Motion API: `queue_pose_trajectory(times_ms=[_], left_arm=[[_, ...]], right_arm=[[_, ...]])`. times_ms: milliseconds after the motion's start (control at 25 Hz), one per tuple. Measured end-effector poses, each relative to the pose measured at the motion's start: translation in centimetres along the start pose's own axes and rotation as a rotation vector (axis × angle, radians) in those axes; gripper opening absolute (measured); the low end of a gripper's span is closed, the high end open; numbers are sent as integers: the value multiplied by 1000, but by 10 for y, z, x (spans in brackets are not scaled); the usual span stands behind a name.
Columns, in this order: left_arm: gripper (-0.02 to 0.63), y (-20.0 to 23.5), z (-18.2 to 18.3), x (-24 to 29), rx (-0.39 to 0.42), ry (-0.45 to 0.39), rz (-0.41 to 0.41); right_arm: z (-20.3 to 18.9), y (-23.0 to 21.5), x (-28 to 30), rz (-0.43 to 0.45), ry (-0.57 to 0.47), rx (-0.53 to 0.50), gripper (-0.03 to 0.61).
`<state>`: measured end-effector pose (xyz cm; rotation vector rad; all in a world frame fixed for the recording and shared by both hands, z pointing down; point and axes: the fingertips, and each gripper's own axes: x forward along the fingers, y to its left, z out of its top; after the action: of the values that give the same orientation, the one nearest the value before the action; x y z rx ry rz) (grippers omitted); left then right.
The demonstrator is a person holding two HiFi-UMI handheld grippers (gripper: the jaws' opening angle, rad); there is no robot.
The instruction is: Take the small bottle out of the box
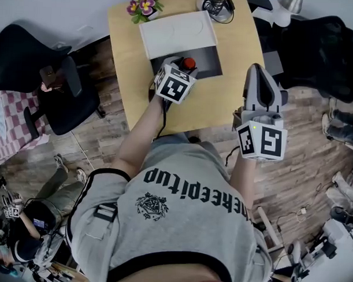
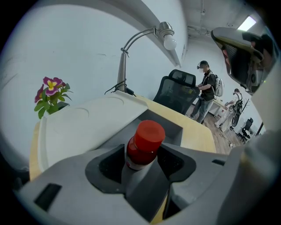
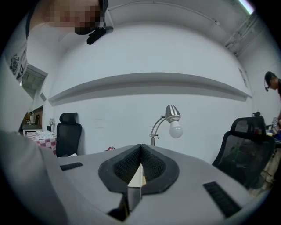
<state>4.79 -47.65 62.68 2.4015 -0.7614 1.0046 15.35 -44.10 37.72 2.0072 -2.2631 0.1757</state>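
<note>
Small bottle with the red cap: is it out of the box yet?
Not yet. Done: the dark grey box is open, its white lid laid back. In hand: the left gripper has its jaws apart around the small red-capped bottle, not squeezing it. Left: close, then lift it out. The right gripper is shut and empty.
</note>
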Motion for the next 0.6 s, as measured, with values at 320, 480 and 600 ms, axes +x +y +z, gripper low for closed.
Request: queue_pose_trajectory(times_ms=[320,480,600], left_arm=[[218,0,-3,13,6,29,-5],[218,0,-3,14,6,26,-10],[218,0,-2,16,2,14,-13]], right_arm=[[-4,-10,4,-27,12,7,2],[-4,-11,6,-31,14,7,2],[-5,-11,9,-31,14,12,2]])
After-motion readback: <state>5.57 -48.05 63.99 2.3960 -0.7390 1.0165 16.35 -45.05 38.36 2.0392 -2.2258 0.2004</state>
